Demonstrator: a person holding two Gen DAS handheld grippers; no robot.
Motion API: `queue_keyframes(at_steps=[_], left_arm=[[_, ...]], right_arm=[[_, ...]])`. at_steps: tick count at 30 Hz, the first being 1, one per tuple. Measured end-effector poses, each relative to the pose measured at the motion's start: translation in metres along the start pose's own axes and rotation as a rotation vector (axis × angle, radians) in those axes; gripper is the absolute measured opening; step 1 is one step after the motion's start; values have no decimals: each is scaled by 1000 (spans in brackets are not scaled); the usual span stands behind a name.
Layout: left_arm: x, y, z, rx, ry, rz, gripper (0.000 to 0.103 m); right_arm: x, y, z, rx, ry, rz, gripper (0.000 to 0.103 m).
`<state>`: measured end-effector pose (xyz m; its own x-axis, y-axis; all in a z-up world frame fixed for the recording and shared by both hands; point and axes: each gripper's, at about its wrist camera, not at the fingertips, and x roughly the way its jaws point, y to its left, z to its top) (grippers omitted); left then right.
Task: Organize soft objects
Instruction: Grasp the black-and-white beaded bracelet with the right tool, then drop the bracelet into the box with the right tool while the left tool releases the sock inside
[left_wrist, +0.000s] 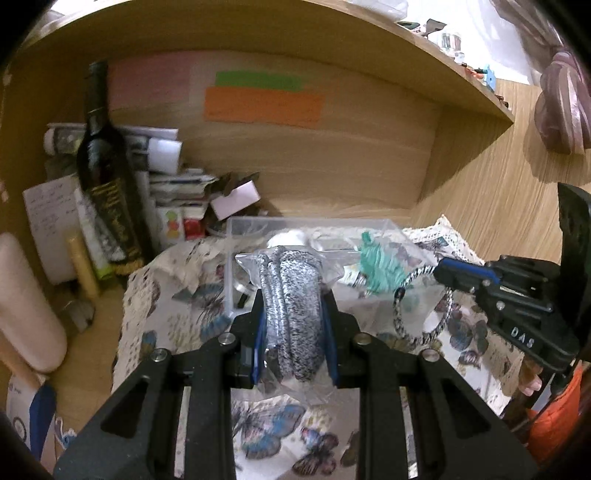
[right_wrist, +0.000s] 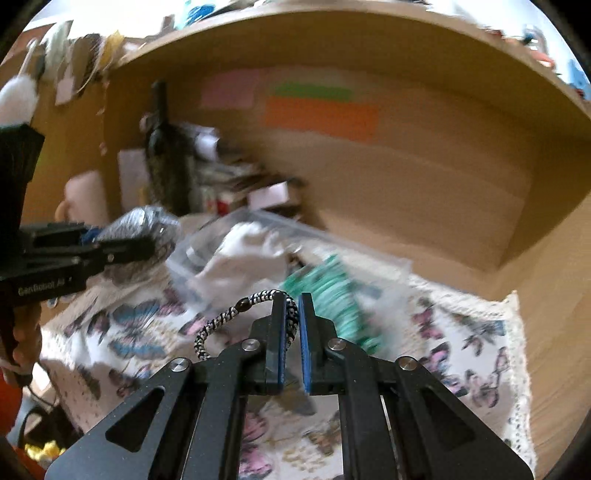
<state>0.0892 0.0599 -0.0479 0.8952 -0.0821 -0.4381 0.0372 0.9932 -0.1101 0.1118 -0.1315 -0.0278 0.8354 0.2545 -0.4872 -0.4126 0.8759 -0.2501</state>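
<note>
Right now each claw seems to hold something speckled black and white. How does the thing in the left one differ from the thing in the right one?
The left gripper squeezes a thick bagged cord bundle, sealed in clear plastic; the right gripper pinches a bare cord loop, with no wrapping. The bagged cord bundle is many coils packed together, while the cord loop is one thin ring with a dark bead. The bundle fills the left jaws; the loop hangs out to one side. Both share the speckled braid.

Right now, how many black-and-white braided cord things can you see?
2. A bagged cord bundle is held in the left gripper; a loose cord loop is pinched by the right gripper. The clear box may hide more.
</note>
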Motion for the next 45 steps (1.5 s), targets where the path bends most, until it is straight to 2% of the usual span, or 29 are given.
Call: queue_keyframes(at_steps=[4, 9, 18, 22, 25, 27, 32, 35, 37, 40, 42, 44, 45], left_arm=[[13, -8, 14, 8, 1, -22, 26], [39, -15, 27, 31, 25, -19, 26], [93, -26, 26, 73, 111, -7, 28], [99, -32, 23, 106, 119, 10, 38], [102, -33, 21, 119, 131, 19, 48], [101, -32, 20, 116, 121, 20, 55], [88, -33, 21, 111, 90, 11, 64], [73, -36, 22, 121, 57, 19, 68], [62, -35, 23, 121, 29, 26, 70], [41, -35, 25, 130, -59, 18, 74], [25, -35, 25, 128, -101, 30, 82], [11, -34, 26, 116, -139, 45, 95], [3, -34, 26, 108, -161, 52, 97]], right_arm=[[5, -20, 8, 32, -23, -75, 6], [28, -40, 11, 54, 7, -145, 6], [80, -37, -9, 3, 162, -121, 6], [79, -35, -10, -9, 166, -122, 6], [70, -35, -8, -1, 154, -116, 16], [63, -34, -7, 0, 133, -121, 30], [38, -32, -2, -2, 76, -131, 36], [22, -31, 3, 6, 28, -135, 47], [9, -29, 6, 14, -12, -130, 51], [-11, -27, 10, 32, -59, -105, 63], [-25, -24, 12, 44, -100, -91, 77], [-38, -20, 13, 50, -136, -82, 81], [-44, -19, 13, 55, -151, -76, 83]])
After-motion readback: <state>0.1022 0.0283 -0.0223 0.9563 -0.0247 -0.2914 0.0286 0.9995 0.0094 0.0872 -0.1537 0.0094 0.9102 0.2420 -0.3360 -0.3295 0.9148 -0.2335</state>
